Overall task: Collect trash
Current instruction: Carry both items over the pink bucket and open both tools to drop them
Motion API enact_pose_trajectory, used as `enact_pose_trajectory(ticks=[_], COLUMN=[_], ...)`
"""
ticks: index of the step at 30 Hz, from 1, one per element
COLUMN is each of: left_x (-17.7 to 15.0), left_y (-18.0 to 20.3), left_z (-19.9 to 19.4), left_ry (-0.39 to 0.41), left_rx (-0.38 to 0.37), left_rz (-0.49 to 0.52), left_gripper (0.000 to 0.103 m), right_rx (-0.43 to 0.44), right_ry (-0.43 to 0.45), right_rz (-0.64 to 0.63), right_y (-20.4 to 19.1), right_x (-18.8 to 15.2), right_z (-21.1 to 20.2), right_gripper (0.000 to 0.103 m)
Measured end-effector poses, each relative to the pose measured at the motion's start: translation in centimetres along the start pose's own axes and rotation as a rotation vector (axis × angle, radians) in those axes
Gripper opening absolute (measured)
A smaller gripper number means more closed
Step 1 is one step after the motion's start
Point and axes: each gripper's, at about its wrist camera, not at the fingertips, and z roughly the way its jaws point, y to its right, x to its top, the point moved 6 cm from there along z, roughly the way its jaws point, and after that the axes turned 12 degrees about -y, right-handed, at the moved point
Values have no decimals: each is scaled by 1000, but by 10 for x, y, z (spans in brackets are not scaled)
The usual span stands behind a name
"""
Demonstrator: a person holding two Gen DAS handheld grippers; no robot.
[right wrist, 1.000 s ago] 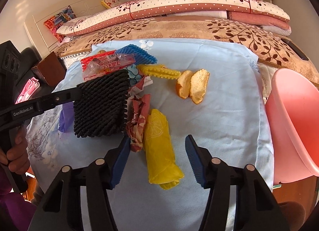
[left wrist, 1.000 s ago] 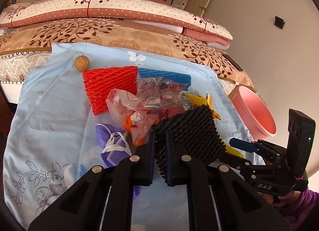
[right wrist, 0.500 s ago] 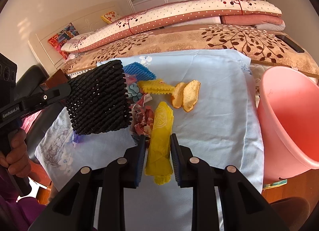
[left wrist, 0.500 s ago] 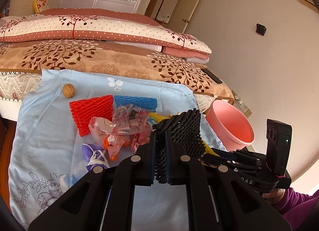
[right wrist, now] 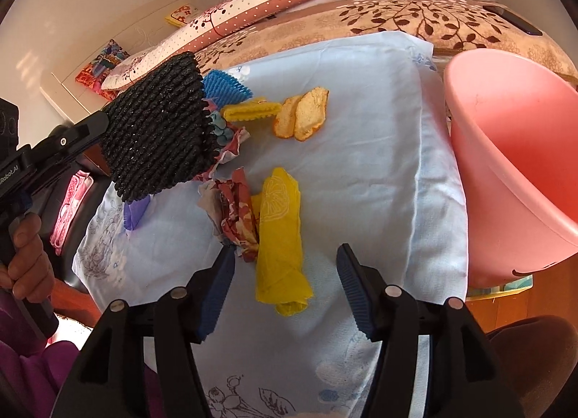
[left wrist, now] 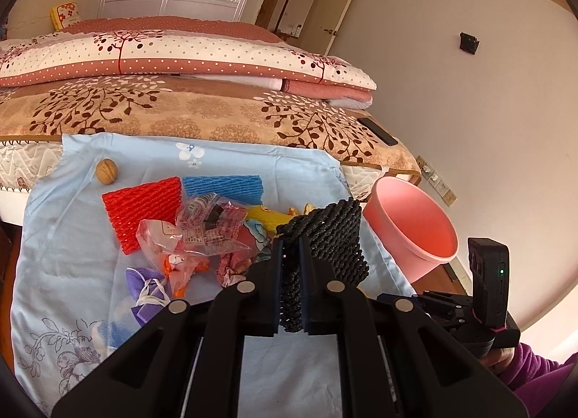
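Your left gripper [left wrist: 292,255] is clamped on the black foam net [left wrist: 325,237], which hangs clear above the light blue cloth [left wrist: 72,237]; in the right wrist view the net sits at ten o'clock, lifted over the heap of litter.

Your right gripper [right wrist: 285,273] has just been opening, and its jaws now stand apart. The yellow wrapper [right wrist: 280,237] lies on the cloth between the pads, but neither pad presses on it. A crumpled red-patterned wrapper [right wrist: 236,212] touches its left edge.

In the same view, the orange peels [right wrist: 303,114] lie at twelve o'clock of the yellow wrapper, with a ridged yellow foam strip [right wrist: 251,111] just beside them and the blue foam net [right wrist: 224,84] behind that. The pink basin [right wrist: 513,151] stands off the cloth's edge at three o'clock, tilted.

From the left wrist, the red foam net [left wrist: 144,208] lies at ten o'clock, a walnut [left wrist: 107,172] beyond it, and a purple mask [left wrist: 146,288] at eight o'clock.
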Motion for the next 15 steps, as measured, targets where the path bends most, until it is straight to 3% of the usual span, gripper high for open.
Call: enact_pose_trajectory(ticks=[2, 3, 5, 9, 15], left_x=[1, 1, 3, 6, 19], left_y=[3, 4, 6, 14, 31], left_z=[1, 2, 3, 5, 13], left_ry=[-1, -1, -3, -4, 9], left_rx=[1, 0, -1, -1, -21], left_rz=[4, 4, 6, 22, 34], left_gripper=[8, 8, 8, 8, 8], right_rx=[-6, -12, -32, -35, -14], right_ry=[-4, -14, -18, 22, 153], right_rz=[-12, -20, -29, -42, -4], right_y=[0, 0, 1, 2, 14], right_x=[-2, -3, -6, -6, 2], right_z=[-1, 1, 1, -9, -45], right_gripper=[50, 34, 18, 16, 16])
